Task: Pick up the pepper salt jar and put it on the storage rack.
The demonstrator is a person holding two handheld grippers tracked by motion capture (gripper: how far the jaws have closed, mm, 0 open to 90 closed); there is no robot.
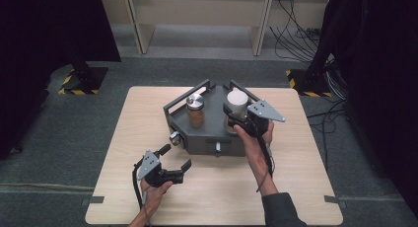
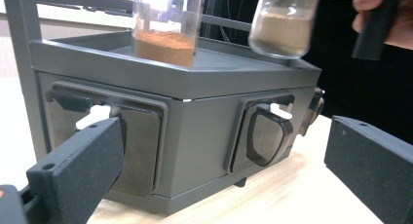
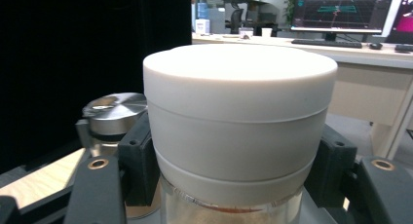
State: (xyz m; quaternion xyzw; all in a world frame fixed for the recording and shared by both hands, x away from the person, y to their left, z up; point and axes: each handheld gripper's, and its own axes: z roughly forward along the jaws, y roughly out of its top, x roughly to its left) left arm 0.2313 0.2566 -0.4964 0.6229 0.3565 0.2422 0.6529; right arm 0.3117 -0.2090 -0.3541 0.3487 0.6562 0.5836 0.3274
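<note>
Grey carpet is surrounding a pale wooden table (image 1: 123,187) that is carrying a dark grey rack (image 1: 197,138) with a tray top and small drawers in its front faces. On that tray a glass jar with a metal lid (image 1: 195,110), filled with orange-brown powder, is standing upright toward the left. To its right, the right gripper (image 1: 235,119) is gripping a white-lidded jar (image 1: 237,104) of pale brown powder, its jaws pressing against the sides just under the broad white lid (image 3: 238,121); in the left gripper view this jar (image 2: 282,24) is tilting slightly at the tray's right edge, and whether its base is touching the tray is hard to tell. The left gripper (image 1: 175,158) is hovering over the table just in front of the rack's left front face, its jaws spread wide and holding nothing, pointing at the drawers (image 2: 263,136).
</note>
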